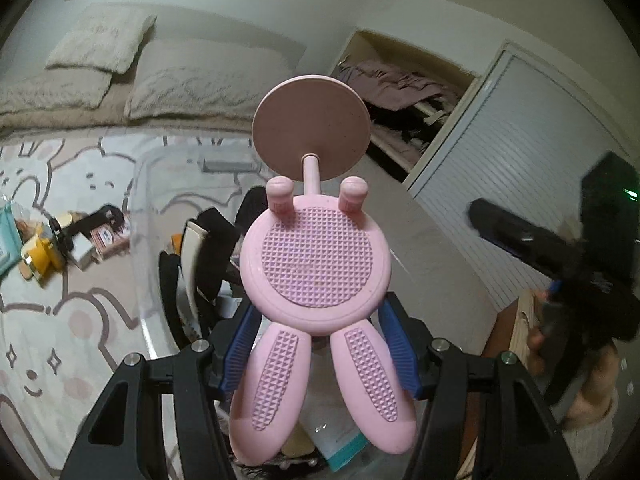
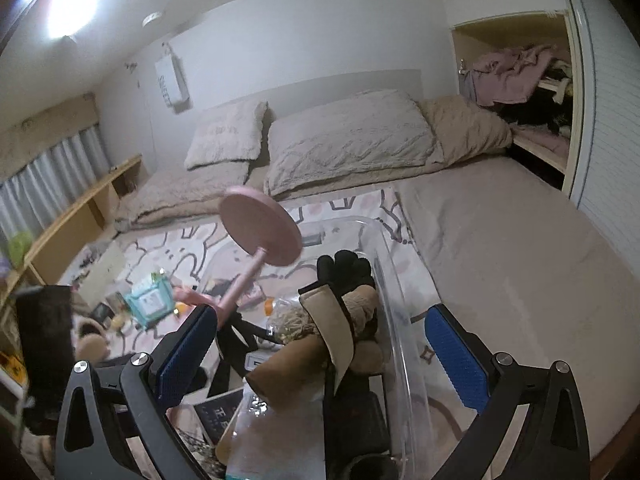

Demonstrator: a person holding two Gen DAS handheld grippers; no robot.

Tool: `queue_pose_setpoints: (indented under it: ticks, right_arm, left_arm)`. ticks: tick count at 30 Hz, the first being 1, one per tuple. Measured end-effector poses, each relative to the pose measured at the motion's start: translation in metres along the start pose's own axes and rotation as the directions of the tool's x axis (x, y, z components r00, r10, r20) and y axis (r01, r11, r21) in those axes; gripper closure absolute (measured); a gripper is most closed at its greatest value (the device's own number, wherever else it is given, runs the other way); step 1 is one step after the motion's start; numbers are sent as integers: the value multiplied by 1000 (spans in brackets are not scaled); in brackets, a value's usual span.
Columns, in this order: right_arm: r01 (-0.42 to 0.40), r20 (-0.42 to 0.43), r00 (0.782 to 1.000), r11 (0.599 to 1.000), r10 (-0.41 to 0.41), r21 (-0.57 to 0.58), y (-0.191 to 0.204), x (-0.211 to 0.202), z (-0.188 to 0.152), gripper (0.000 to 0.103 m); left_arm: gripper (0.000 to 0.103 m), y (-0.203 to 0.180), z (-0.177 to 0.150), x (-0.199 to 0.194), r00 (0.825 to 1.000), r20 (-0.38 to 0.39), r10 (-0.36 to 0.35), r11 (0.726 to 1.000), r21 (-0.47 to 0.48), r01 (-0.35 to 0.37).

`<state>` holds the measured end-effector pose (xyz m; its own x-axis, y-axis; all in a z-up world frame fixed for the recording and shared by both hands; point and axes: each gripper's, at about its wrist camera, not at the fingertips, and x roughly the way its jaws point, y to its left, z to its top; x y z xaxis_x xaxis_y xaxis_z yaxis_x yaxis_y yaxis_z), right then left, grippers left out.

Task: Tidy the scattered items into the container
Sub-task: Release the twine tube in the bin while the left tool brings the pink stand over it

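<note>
My left gripper (image 1: 318, 344) is shut on a pink bunny-shaped phone stand (image 1: 316, 260), its blue pads pressed on both sides near the ears, its round base pointing away. It hangs above the clear plastic container (image 1: 138, 240). In the right wrist view the stand's round base and stem (image 2: 260, 232) show over the container (image 2: 394, 308), which holds a black glove (image 2: 346, 268), a brown plush toy and other items. My right gripper (image 2: 320, 352) is open and empty above the container.
A teal box (image 2: 150, 300), a yellow item (image 1: 40, 256) and small boxes lie scattered on the bear-print rug (image 1: 48, 320). A bed with pillows (image 2: 344, 140) is behind. An open closet (image 2: 520, 92) is at the right. A wooden shelf (image 2: 80, 208) runs along the left.
</note>
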<state>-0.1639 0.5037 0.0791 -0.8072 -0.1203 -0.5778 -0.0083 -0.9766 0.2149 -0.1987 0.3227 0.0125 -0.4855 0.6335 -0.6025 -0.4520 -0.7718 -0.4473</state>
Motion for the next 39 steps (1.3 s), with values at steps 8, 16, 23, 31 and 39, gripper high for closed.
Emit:
queue_pose_setpoints:
  ticks: [8,16,23,31,39]
  right_arm:
    - [-8,-5,1000,1000,8,-18,6,1,-1,0]
    - [-14,-27,1000,999,13,-38,11,7,-4,0]
    - [-18,-34,999,999,17,-43,11,9,-3,0]
    - [-24,-37,999,998,22,-53,13,10,-2,0]
    - [-30,-28,999,998,29,-61,17,6,-2,0]
  left_arm:
    - [42,-7,11,35,987,-99,129,991,45,-125]
    - [42,3,9,68,950,-246,192,979,118,-168]
    - [41,14,17,84,939,-251,237,970,114,-214]
    - [40,8,6,96,881,-304,362,909,327,-260]
    - [12,1,-2,80,898,-316,305,926,318,-203]
